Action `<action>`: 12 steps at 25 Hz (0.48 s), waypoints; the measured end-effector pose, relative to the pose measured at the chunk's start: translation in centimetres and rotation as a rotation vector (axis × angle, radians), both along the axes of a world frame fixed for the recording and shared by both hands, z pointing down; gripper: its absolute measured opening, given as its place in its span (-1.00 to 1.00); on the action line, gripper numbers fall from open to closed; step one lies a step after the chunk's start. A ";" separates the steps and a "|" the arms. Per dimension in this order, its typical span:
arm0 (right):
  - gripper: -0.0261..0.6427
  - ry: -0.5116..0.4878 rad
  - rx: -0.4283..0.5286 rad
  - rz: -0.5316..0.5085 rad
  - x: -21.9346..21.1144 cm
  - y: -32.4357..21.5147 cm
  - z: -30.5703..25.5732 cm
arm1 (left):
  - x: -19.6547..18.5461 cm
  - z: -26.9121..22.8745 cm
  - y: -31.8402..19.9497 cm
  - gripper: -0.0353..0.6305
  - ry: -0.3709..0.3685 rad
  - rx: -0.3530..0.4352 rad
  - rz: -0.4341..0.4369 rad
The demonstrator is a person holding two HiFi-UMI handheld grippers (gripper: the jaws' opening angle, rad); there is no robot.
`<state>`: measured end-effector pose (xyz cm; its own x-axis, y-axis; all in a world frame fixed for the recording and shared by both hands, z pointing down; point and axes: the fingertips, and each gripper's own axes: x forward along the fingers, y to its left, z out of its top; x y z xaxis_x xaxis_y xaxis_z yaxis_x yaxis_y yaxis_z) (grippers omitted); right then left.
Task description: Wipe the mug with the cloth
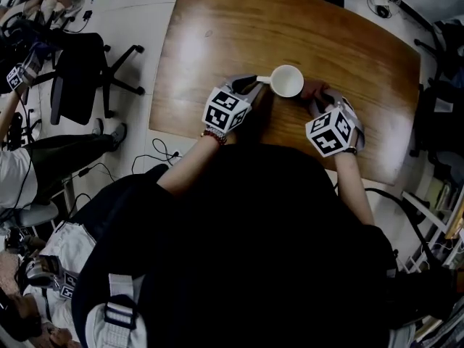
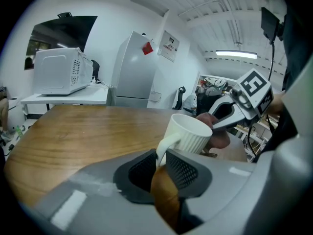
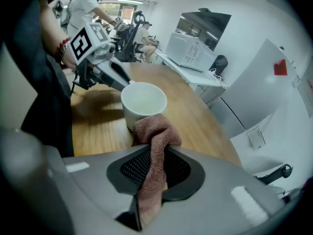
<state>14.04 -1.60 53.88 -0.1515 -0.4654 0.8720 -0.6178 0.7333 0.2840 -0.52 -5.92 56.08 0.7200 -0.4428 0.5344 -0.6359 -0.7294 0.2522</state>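
The left gripper (image 2: pixel 161 161) has its jaws pinched tight on the mug's handle (image 2: pixel 165 146). The right gripper (image 3: pixel 154 163) is shut on the cloth (image 3: pixel 155 131). The bunched end of the cloth sits right up against the mug's side and seems to touch it. The mug (image 1: pixel 288 81) stands upright between the two grippers, with its mouth up.

The mug looks hard, smooth and easy to break, with little ribs on its side. It is likely light, so a push from the cloth could turn it or tip it. The handle is a good place to hold it. The cloth is soft and floppy and should bend round the mug.

Under the mug is a brown wooden table (image 1: pixel 217 42), flat and a bit shiny. To the left of the mug, off the table, stands a black chair (image 1: pixel 80 75). Far beyond the mug, past the table's end, are a white microwave (image 2: pixel 61 71) and a white fridge (image 2: pixel 134 70).
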 end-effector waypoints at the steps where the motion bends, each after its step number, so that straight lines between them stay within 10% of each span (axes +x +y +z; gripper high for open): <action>1: -0.73 -0.018 0.000 0.010 0.0 0.4 -0.6 | 0.1 0.0 0.2 -0.69 -0.001 0.000 0.004; 12: -0.73 0.015 -0.058 -0.015 -1.7 1.5 1.7 | 0.6 -0.2 2.4 -0.69 -0.019 0.001 0.062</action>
<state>12.34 -0.08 55.55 -0.1446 -0.4116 0.8998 -0.6026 0.7579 0.2499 0.11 -3.54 55.91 0.7359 -0.3981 0.5477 -0.5939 -0.7680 0.2396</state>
